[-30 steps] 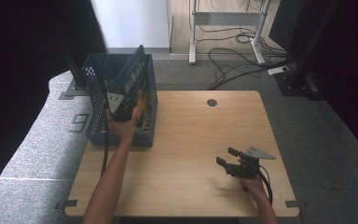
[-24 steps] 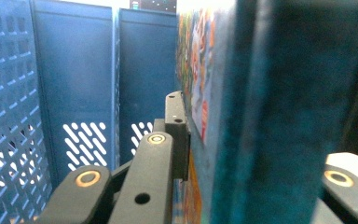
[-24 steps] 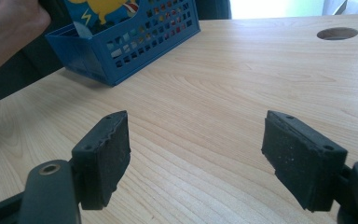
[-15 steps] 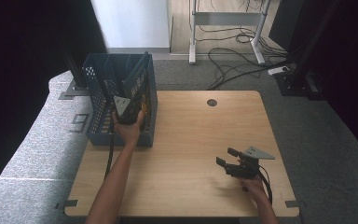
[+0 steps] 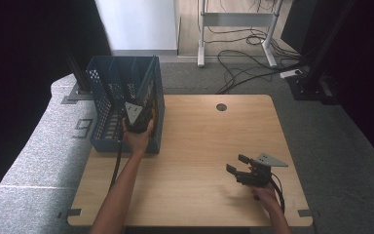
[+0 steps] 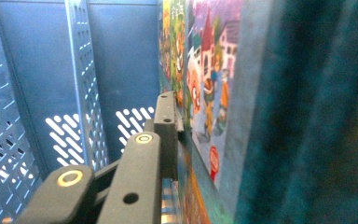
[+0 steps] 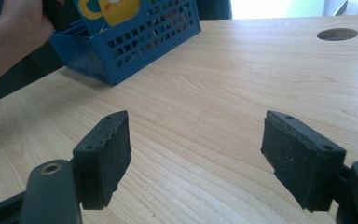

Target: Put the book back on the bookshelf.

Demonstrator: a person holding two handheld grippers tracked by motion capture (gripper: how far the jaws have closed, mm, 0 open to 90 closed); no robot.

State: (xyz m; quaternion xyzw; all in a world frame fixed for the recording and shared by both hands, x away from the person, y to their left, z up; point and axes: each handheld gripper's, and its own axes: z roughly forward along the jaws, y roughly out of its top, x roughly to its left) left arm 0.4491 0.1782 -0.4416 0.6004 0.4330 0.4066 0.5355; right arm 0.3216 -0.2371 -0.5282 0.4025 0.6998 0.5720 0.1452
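Observation:
A blue slotted crate [image 5: 102, 97] stands at the table's left. My left gripper [image 5: 137, 119] reaches into it from the near side, around a colourful picture book [image 6: 209, 93] that stands upright against the crate's right wall [image 5: 158, 97]. Its jaws have just been opening. One fingertip [image 6: 167, 116] stands beside the cover and the other is hidden behind the book. My right gripper [image 5: 237, 164] rests on the wooden table [image 5: 199, 136] at the near right, open, with bare wood between its pads [image 7: 103, 154].
The crate's perforated inner walls [image 6: 37, 84] leave free room to the left of the book. A round cable hole [image 5: 221, 107] sits near the table's far edge. Grey floor mats surround the table, and cables lie on the floor beyond it.
The book stood tilted above the crate's rim and has come down upright inside it, and my left hand has sunk with it. The right gripper has kept still.

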